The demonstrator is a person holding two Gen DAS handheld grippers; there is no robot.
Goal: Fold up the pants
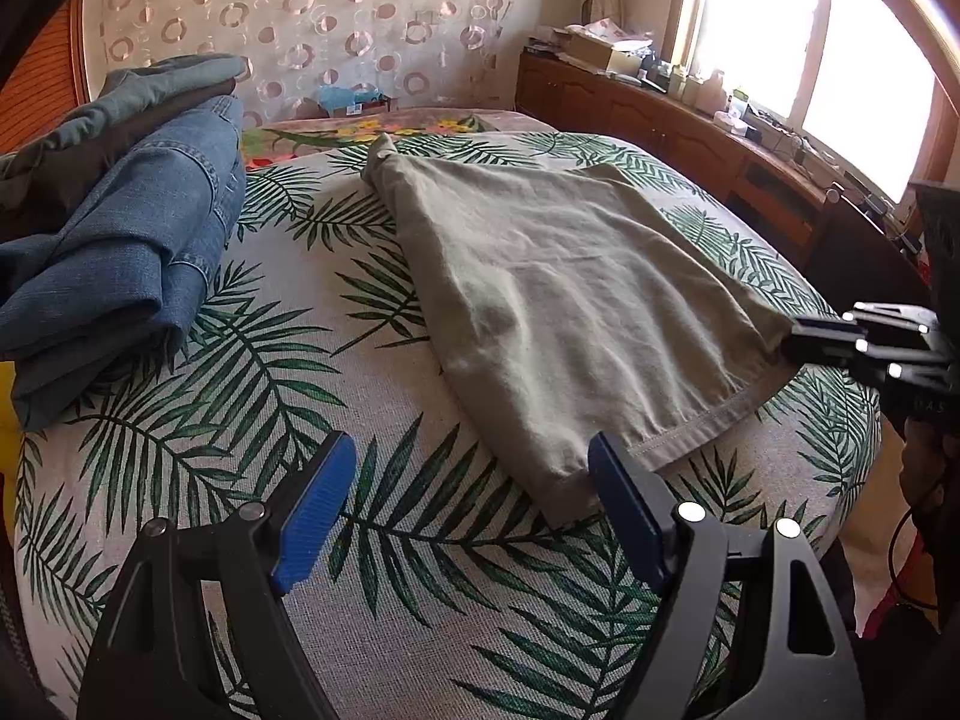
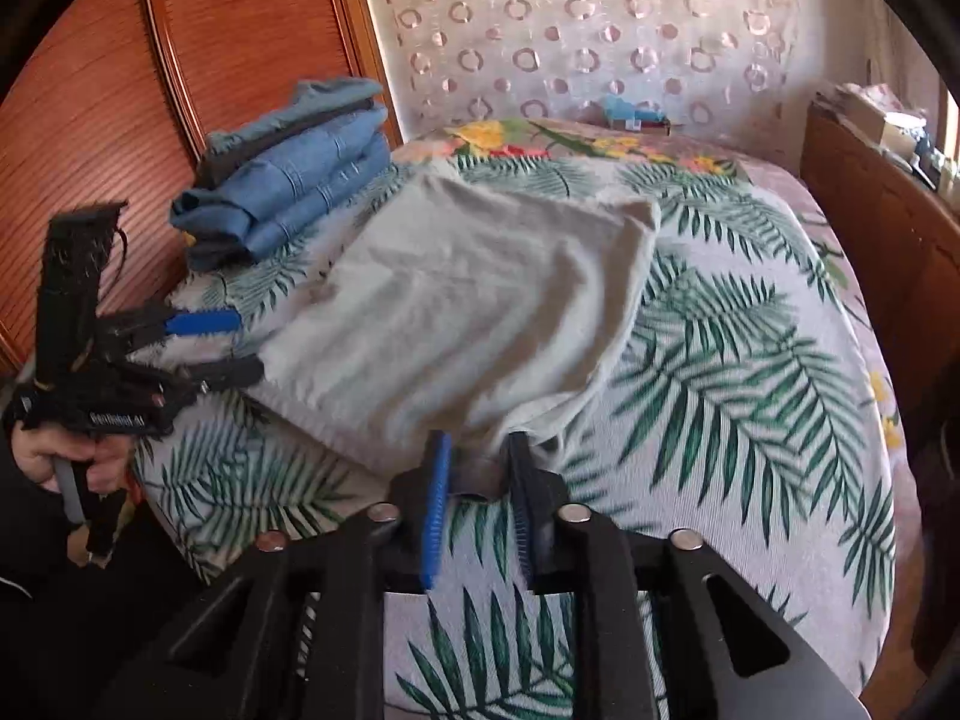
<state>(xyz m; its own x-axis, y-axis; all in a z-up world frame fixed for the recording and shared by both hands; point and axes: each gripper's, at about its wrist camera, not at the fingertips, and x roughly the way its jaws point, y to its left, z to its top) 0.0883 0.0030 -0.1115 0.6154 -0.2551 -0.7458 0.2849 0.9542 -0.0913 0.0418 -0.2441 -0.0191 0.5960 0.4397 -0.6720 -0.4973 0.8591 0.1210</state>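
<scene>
**Taking hold of both hem corners before the next fold**

Lying flat on the leaf-print bedspread (image 1: 372, 372), the khaki pants (image 1: 570, 288) are already doubled into a broad panel, their stitched hem edge nearest the person. A pile of folded jeans (image 1: 120, 240) sits well apart on the bed's left side.

The right gripper (image 2: 477, 468) has its fingers drawn close together on the hem's right corner, with a tuck of cloth between them; it appears to be pinching the pants. The left gripper (image 1: 471, 474) is spread wide, with its right finger touching the hem's left corner and its left finger over bare bedspread. It grips nothing yet.

To do this step well, the left gripper should probably slide right until the corner sits between both pads, then close on all the layers, not just the top one. Both corners should then lift evenly and travel together toward the far edge, keeping the hem taut so that the fold lands square. Lifting with one corner only would likely drag the panel askew.
</scene>
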